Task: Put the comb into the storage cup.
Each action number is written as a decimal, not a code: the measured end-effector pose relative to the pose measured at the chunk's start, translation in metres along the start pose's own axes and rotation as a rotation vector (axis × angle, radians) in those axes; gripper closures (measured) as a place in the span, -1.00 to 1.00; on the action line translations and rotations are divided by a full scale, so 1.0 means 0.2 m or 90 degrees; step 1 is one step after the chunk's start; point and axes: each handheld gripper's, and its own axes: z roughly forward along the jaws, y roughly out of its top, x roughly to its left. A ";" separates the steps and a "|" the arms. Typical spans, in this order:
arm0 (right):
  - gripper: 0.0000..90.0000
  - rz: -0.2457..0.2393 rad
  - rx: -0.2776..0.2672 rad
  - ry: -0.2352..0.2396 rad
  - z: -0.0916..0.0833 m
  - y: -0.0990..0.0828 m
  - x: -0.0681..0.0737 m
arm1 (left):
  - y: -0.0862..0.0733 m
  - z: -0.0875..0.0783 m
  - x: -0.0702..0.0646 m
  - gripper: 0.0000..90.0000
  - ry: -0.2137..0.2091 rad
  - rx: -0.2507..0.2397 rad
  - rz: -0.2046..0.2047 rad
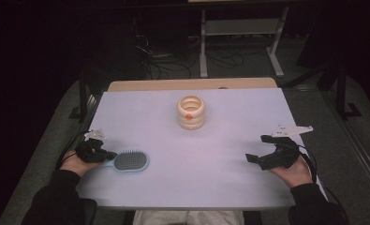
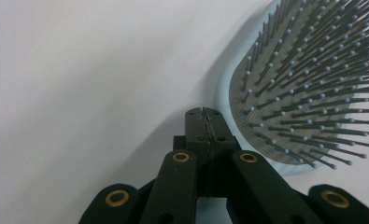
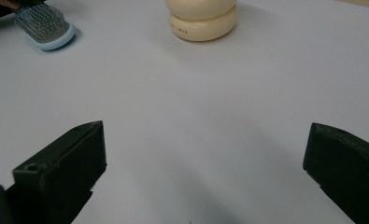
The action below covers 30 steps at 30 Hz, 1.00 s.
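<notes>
Lying low, left hand-held gripper [image 1: 108, 155] clamps hairbrush [image 1: 131, 161] handle.

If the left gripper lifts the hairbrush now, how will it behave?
The hairbrush looks like rigid plastic, so it should probably stay stiff. Its wide bristled head lies beyond the left gripper, so it may droop or swing. Lying flat on the table, it seems unlikely to roll.

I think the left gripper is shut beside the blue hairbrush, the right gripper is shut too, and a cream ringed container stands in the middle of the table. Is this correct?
Not quite. The right gripper is open: the right gripper view shows its two jaws standing far apart over bare table. The rest holds: the left gripper is shut beside the blue hairbrush, and the cream ringed container stands mid-table.
</notes>
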 end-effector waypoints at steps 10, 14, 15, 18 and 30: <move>-1.00 -0.001 0.001 0.000 0.00 0.00 0.00 | -0.02 -0.02 -0.03 1.00 -0.008 0.022 0.005; -1.00 -0.001 0.001 0.000 0.00 0.00 0.00 | -0.03 -0.03 -0.03 1.00 -0.010 0.029 0.009; -1.00 -0.001 0.001 0.001 0.00 0.00 0.00 | -0.03 -0.03 -0.03 1.00 -0.010 0.030 0.010; -1.00 -0.001 0.001 0.001 0.00 0.00 0.00 | -0.03 -0.05 -0.04 1.00 -0.007 0.033 0.014; -1.00 0.000 0.002 0.000 0.00 0.00 0.00 | -0.06 -0.16 -0.03 0.90 0.011 0.008 0.012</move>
